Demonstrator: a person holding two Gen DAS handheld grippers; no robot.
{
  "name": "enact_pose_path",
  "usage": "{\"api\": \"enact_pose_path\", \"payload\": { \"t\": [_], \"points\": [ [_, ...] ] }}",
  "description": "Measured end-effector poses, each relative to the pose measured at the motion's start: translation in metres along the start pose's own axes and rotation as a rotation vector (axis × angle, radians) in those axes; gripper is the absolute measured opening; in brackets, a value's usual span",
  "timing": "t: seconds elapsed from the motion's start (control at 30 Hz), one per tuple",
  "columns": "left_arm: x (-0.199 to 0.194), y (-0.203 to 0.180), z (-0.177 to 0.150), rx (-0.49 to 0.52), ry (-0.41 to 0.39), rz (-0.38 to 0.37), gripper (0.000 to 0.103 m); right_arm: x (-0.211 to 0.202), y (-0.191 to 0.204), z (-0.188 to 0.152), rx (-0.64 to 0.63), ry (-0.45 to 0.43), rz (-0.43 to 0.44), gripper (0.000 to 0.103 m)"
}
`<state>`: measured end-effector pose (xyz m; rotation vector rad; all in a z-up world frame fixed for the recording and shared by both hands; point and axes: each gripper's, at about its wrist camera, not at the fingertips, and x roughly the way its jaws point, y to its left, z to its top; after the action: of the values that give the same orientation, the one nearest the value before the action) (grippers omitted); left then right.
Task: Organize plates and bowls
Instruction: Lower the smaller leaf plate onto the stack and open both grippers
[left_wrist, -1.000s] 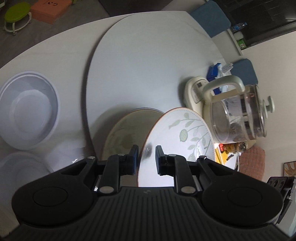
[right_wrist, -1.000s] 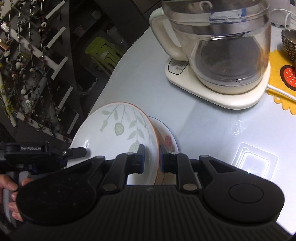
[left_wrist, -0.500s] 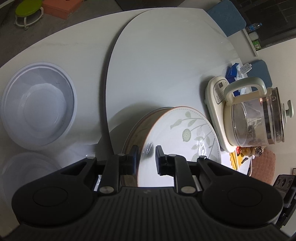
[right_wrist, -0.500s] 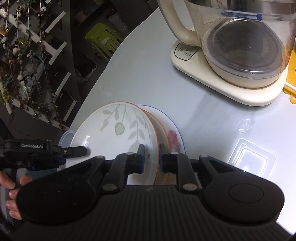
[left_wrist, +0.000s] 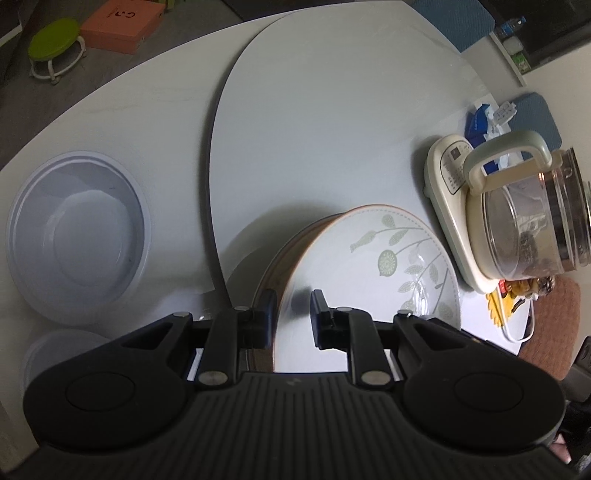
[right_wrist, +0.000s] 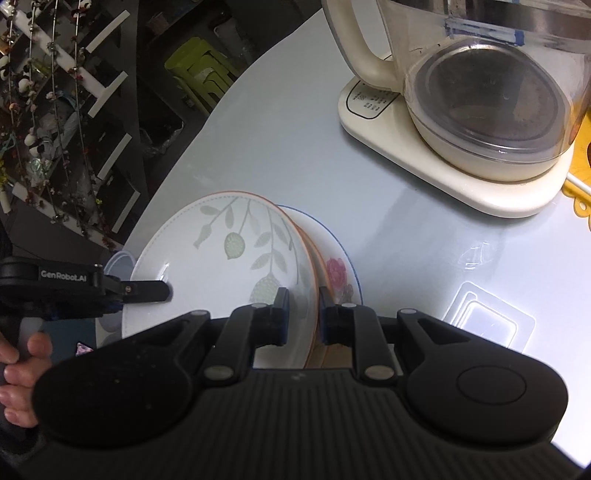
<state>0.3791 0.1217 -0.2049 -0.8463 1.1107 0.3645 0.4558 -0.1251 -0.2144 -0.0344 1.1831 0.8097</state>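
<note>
While tilted over the flower plate (right_wrist: 338, 269), leaf plate (left_wrist: 369, 280) has both grippers' jaws pinching its rim.

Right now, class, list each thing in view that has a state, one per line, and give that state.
Leaf plate: held tilted over the stack, gripped at two rim spots.
Flower plate: flat on the table, under the other plates.
Left hand-held gripper: shut on the leaf plate's rim.
Right hand-held gripper: shut on the leaf plate's rim.
Kettle: on its base, lid on.
Bowl: upright, empty.
</note>
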Motion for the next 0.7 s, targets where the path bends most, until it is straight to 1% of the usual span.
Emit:
{"api": "enact_pose_path", "payload": {
  "t": [0.1,0.23,0.4,0.7],
  "points": [
    [0.0010,-0.0058,0.0004,0.039,0.004,0.024,0.021,-0.0003,0.0007,-0.0001,-0.004,-0.008,-0.009,0.019],
    [0.0023,-0.0071,0.0018,0.054,0.021,0.035,0.022,-0.0005,0.0021,-0.0018,-0.001,-0.018,-0.024,0.019],
    [0.0035,-0.0065,0.0041,0.046,0.046,0.040,0.023,-0.0015,0.0048,-0.0033,-0.011,-0.027,-0.043,0.019],
    [0.0084,-0.0032,0.0076,0.010,0.093,0.022,0.023,0.0004,0.0071,-0.0029,0.011,-0.037,-0.063,0.018]
  ]
}}
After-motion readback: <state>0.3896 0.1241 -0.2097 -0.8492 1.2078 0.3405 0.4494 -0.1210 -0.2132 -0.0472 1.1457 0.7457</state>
